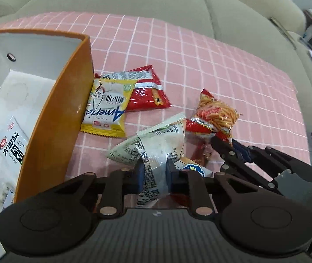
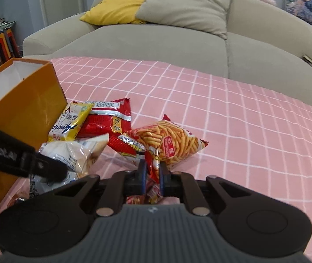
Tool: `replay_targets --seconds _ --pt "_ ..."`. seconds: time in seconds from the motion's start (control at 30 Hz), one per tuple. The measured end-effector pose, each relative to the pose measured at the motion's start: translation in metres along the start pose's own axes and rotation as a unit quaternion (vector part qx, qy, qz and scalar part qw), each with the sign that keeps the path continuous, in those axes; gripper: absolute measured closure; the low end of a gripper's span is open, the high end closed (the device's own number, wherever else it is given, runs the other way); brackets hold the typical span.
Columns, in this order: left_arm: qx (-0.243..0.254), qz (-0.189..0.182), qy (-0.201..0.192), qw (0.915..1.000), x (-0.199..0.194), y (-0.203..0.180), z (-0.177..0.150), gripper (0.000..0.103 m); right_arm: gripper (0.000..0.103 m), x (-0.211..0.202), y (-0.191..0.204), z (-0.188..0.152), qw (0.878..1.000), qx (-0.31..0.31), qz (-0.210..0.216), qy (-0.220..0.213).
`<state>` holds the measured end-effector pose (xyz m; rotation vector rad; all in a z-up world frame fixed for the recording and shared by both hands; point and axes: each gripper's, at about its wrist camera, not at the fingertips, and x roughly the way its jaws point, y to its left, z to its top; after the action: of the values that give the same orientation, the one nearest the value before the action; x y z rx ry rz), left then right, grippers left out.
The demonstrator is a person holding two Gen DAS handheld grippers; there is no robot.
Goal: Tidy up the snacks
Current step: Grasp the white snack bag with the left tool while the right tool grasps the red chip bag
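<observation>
Over on the left stands the orange box [image 1: 53,118], open at the top with a white inside; a white packet with black lettering [image 1: 13,142] lies on its floor. Leaning against the box's outer wall is a yellow-and-white snack bag [image 1: 105,107], and partly under that bag lies a red packet [image 1: 147,89]. All of it sits on a counter with a pink checked cloth [image 1: 221,70]. Nearer the middle, the left hand-held gripper [image 1: 154,173] is pinching a crinkled white packet [image 1: 156,144] between its blue pads. To the right, the right hand-held gripper [image 2: 152,175] is closed on the red end of a small red wrapper [image 2: 152,166], just in front of a bag of orange snack sticks [image 2: 173,144]. A beige sofa [image 2: 156,39] stands behind.
</observation>
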<state>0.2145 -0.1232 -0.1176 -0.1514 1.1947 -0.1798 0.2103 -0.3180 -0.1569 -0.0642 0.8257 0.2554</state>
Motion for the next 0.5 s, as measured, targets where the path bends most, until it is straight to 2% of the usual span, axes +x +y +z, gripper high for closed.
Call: replay_targets --seconds 0.17,0.37,0.5 --pt "0.031 0.001 -0.018 0.9994 -0.017 -0.005 -0.01 0.083 0.097 -0.024 0.004 -0.013 1.0 -0.009 -0.013 0.004" --pt "0.069 -0.012 -0.045 0.9965 -0.043 -0.008 -0.027 0.083 0.097 -0.059 0.004 -0.035 1.0 0.012 -0.013 0.001" --pt "0.097 -0.013 -0.05 0.9939 -0.053 -0.007 -0.04 0.083 0.097 -0.081 0.009 -0.05 1.0 0.019 -0.012 0.001"
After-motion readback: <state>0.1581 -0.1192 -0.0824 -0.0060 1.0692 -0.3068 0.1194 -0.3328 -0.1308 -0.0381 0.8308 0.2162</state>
